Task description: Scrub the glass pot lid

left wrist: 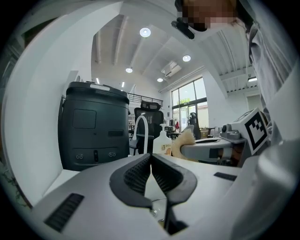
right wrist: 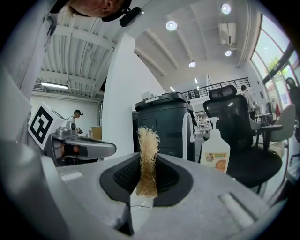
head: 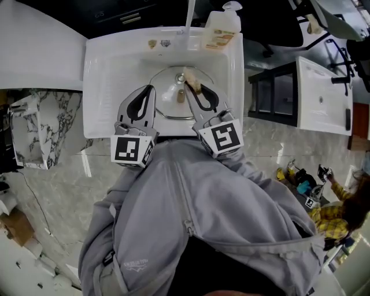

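Lid lies in the middle of the sink. Left gripper clenched, empty, over sink's near-left part. Right gripper clamped on loofah, over sink centre. 1 soap bottle on sink's back rim.

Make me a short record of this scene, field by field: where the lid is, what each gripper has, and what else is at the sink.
lid: glass pot lid lying in the basin of the white sink
left gripper: jaws shut, nothing between them, over the lid's left edge
right gripper: shut on a tan fibre scrubber, held over the lid
contact: cannot tell whether the scrubber touches the lid
also at sink: soap bottle and faucet at the back rim
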### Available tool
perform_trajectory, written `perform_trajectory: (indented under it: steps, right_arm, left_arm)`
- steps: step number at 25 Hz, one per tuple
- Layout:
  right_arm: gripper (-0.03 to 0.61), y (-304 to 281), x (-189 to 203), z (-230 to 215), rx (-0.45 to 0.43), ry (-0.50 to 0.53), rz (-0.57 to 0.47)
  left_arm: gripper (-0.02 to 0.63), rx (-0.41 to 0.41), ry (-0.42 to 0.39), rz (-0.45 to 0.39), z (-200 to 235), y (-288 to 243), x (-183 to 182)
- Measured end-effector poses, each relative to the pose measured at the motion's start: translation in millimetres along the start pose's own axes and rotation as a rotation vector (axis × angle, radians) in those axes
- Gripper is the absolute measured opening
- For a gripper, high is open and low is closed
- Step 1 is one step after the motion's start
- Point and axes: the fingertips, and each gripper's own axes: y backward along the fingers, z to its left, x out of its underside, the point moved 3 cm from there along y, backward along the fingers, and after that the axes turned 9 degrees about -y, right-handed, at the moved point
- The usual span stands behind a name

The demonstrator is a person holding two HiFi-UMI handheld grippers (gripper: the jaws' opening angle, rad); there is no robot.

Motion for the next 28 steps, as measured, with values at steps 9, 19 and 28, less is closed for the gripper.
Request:
perform_trajectory:
  steps: [9, 19, 28]
  right_arm:
    - [0.054, -26.4, 26.1, -11.3, 0.031, -0.009, 0.075]
    - [0.052, -58.2, 83.1, -23.9, 0.019, -0.016, 0.197]
    - [0.052, -80.5, 123.2, -25.3, -0.006, -0.035, 0.285]
  left_arm:
    - [0.009, 0.026, 0.032, 0.068, 20.5, -23.3, 35.1]
    - [0.011, 0.018, 0.105, 0.297, 39.5, -32.8, 133.5]
    - [0.012, 0.057, 0.223, 0.516, 34.2, -34.0, 202.5]
